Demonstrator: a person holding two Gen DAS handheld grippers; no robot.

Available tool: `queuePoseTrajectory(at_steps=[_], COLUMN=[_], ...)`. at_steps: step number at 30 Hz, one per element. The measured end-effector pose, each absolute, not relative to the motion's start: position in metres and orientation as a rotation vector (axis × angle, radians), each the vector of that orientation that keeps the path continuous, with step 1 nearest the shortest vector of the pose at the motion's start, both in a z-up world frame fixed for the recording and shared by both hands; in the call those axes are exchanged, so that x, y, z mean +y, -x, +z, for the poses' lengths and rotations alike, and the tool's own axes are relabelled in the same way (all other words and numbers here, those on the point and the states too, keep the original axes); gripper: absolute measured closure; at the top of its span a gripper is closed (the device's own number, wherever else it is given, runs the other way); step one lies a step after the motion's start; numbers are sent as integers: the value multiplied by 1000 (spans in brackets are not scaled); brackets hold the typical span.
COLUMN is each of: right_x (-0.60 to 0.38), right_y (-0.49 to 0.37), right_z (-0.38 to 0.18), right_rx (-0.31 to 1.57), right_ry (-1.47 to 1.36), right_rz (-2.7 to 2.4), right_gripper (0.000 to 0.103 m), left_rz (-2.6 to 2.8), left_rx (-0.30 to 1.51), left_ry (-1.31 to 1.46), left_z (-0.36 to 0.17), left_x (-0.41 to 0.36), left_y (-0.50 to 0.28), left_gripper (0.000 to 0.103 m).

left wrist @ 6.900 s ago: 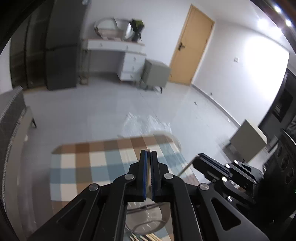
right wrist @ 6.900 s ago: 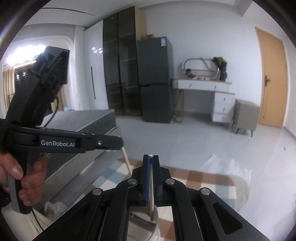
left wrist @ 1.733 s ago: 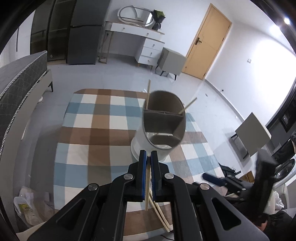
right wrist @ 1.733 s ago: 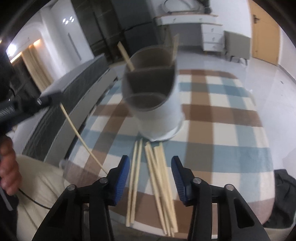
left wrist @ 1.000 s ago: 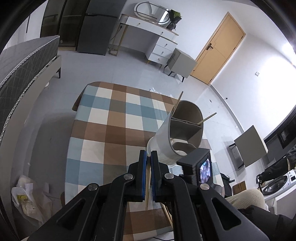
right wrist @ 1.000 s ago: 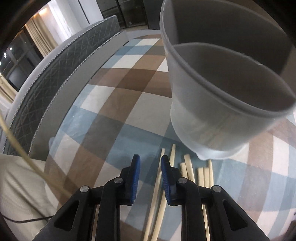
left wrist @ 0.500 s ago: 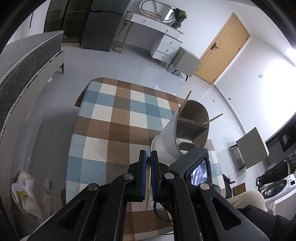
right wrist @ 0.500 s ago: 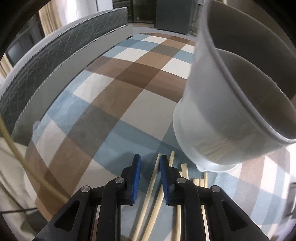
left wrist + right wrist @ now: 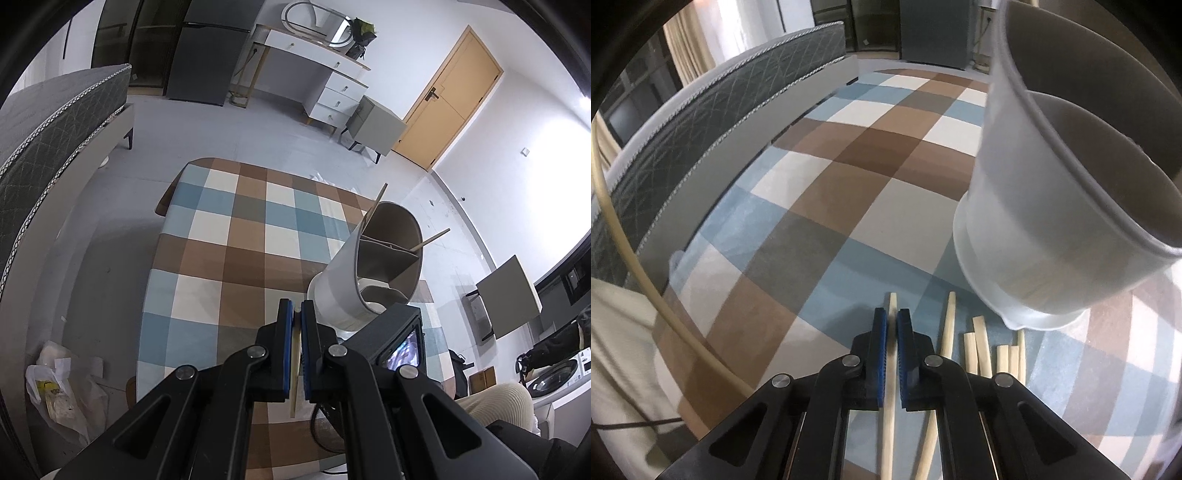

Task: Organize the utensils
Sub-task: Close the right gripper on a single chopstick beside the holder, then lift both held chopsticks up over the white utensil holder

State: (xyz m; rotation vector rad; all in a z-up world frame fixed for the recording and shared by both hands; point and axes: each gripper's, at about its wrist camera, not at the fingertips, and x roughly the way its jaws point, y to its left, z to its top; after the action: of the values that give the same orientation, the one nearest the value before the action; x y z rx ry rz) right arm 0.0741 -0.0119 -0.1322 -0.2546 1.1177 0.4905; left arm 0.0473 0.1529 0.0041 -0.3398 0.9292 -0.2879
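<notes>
A white utensil holder (image 9: 373, 273) with divided compartments stands on the checked tablecloth (image 9: 229, 258); two chopsticks lean in its far compartment. My left gripper (image 9: 295, 314) is shut on a wooden chopstick (image 9: 294, 373) and held high above the table. My right gripper (image 9: 892, 321) is low over the cloth, its pads closed around the leftmost chopstick (image 9: 891, 373) lying there. Several more chopsticks (image 9: 979, 350) lie beside it, just in front of the holder (image 9: 1052, 206).
A grey bed (image 9: 44, 147) runs along the table's left side. A plastic bag (image 9: 62, 402) lies on the floor at left. The right gripper's body (image 9: 399, 339) sits close to the holder's base. A pale cable (image 9: 624, 236) curves at left.
The right gripper has dropped to the cloth and closed its pads from a small gap onto the leftmost chopstick. The left gripper stays shut on its chopstick and has risen slightly.
</notes>
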Motion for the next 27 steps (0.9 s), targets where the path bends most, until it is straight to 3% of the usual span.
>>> queuePoseTrajectory(at_steps=[27], right_x=[-102], right_y=[-7], right_z=[-9], right_rx=[696], right_ry=[-68], right_rz=[455], right_gripper=[99], left_rz=[-318], left_rx=[866], left_ry=[242], left_z=[19], left_x=[101], left_y=[-25], left_gripper=[103])
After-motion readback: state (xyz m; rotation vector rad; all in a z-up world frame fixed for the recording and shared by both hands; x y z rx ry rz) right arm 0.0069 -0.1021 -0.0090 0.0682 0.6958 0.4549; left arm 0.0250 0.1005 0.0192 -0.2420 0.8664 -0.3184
